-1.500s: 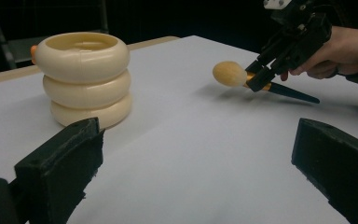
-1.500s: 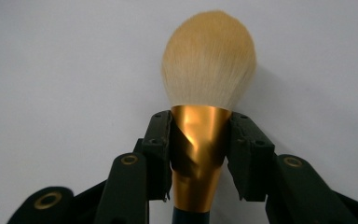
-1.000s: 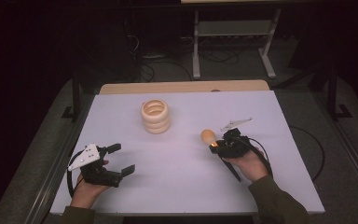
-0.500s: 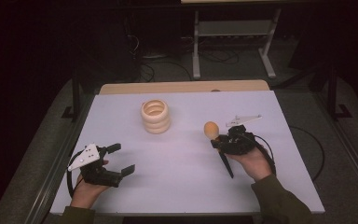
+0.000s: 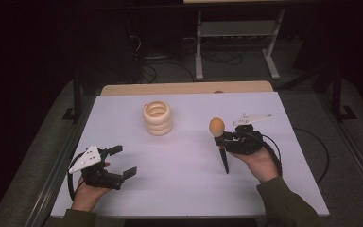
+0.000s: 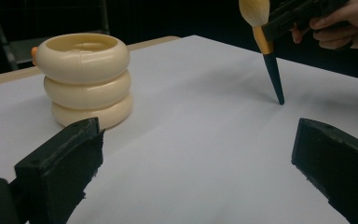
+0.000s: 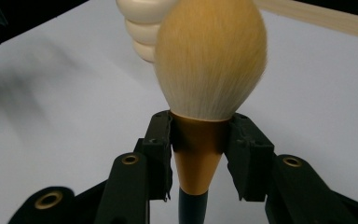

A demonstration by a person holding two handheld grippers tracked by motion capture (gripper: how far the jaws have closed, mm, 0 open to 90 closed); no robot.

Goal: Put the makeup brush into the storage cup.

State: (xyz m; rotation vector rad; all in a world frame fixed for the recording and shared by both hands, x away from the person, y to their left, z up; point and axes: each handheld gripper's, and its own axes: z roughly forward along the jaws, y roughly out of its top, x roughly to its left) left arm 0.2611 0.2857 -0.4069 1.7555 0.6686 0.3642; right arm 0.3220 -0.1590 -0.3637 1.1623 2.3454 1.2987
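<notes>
Holding the brush upright in your right gripper, jaws clenched on the gold collar just under the bristle head; the right gripper view shows both pads pressed against that collar. Bristles point up, and the dark pointed handle hangs down with its tip close to the table; from the left gripper view I can't tell whether it touches or just clears. The brush sits right of centre, well apart from the cream ring-stack holder, which stands upright toward the far middle of the table. Its top opening looks empty in the left gripper view, though the angle doesn't show the bottom. Your left gripper rests near the front left corner, jaws released and spread wide with nothing between them, aimed roughly at the holder. My read on progress: pickup is done and the grip looks centred and square. Left to do, if the brush is bound for the holder: carry it across, line the handle tip over the opening, lower it in, let go. Left side has no job yet, maybe steadying the holder.
</notes>
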